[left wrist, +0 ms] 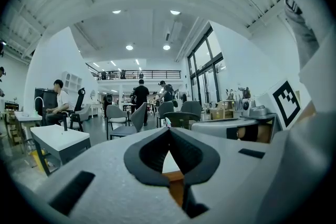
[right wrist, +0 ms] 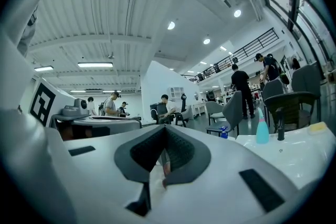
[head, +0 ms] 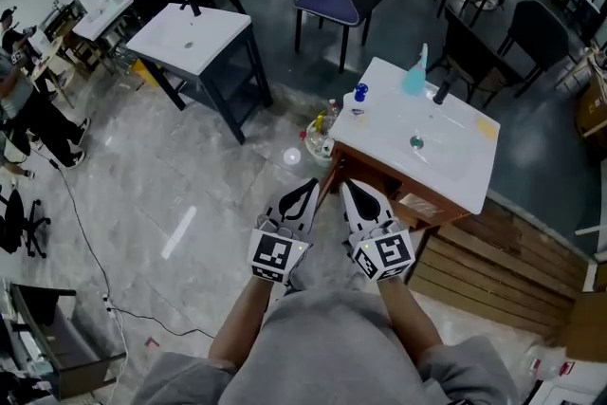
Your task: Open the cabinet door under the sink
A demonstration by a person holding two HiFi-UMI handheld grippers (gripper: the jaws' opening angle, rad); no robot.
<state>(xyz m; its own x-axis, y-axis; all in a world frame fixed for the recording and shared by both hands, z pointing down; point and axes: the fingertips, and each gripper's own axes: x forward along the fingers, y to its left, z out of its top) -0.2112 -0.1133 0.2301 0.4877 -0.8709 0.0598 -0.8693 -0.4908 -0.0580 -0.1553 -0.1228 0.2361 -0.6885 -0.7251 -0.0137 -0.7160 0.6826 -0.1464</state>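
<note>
The sink unit has a white basin top (head: 446,161) on a brown wooden cabinet (head: 372,177). From the head view the top hides most of the cabinet front, and I cannot tell how its door stands. Both grippers are held side by side before the cabinet's near corner, pointing at it. The left gripper (head: 312,184) (left wrist: 169,130) is shut with nothing in it; wood shows just past its tips. The right gripper (head: 345,186) (right wrist: 165,127) is also shut and empty. The right gripper view shows the basin top (right wrist: 299,152) with a teal bottle (right wrist: 262,128).
On the basin top stand a teal bottle (head: 414,76), a small blue bottle (head: 359,93) and a black tap (head: 440,92). A bucket of items (head: 318,138) sits by the cabinet's left side. Wooden planks (head: 493,266) lie to the right. A second sink table (head: 190,38) and chairs (head: 341,0) stand farther off.
</note>
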